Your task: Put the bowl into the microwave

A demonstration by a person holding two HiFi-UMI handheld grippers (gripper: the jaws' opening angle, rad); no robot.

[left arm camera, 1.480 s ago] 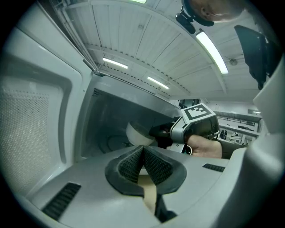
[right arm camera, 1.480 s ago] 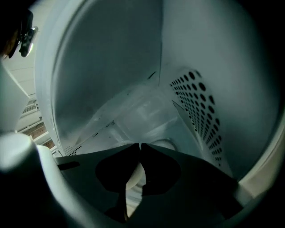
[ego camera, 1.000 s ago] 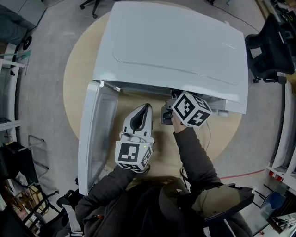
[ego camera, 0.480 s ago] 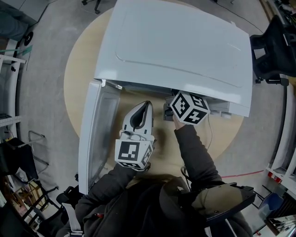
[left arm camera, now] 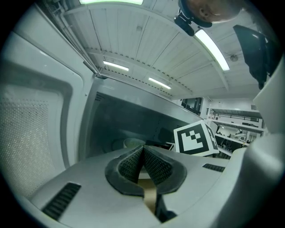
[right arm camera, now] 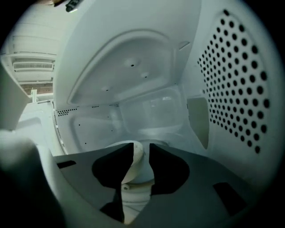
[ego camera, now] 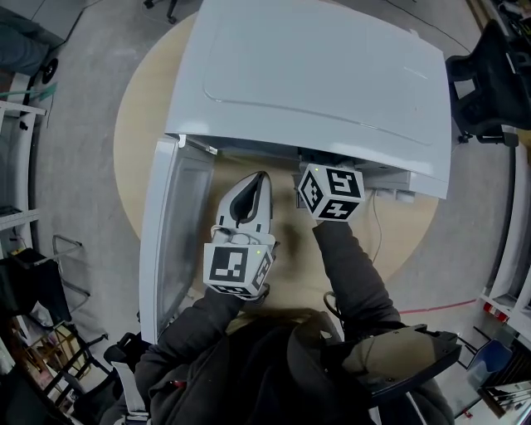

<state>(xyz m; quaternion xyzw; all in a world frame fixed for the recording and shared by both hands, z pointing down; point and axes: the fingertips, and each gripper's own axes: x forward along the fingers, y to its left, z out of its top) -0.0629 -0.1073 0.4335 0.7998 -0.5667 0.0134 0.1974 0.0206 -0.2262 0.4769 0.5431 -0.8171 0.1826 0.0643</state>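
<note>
Now; right gripper (right arm camera: 141,147) rolled, jaws just opened round bowl (right arm camera: 136,173) rim in microwave (right arm camera: 147,80); left gripper (left arm camera: 143,149) closed, empty

A round light-wood table (ego camera: 133,149) occupies the centre of a grey concrete floor (ego camera: 79,91). A black office chair (ego camera: 489,79) stands at 2 o'clock, clear of the table edge. A black wheeled chair base (ego camera: 172,10) shows at 11 o'clock. A thin red floor line (ego camera: 440,311) runs at 4 o'clock. White shelving (ego camera: 508,286) lines the 3 o'clock edge, and a pale metal rack (ego camera: 23,174) lines the 9 o'clock edge. Overhead, a white ribbed panel ceiling (left arm camera: 133,40) carries long strip lights (left arm camera: 212,43), which are lit.
</note>
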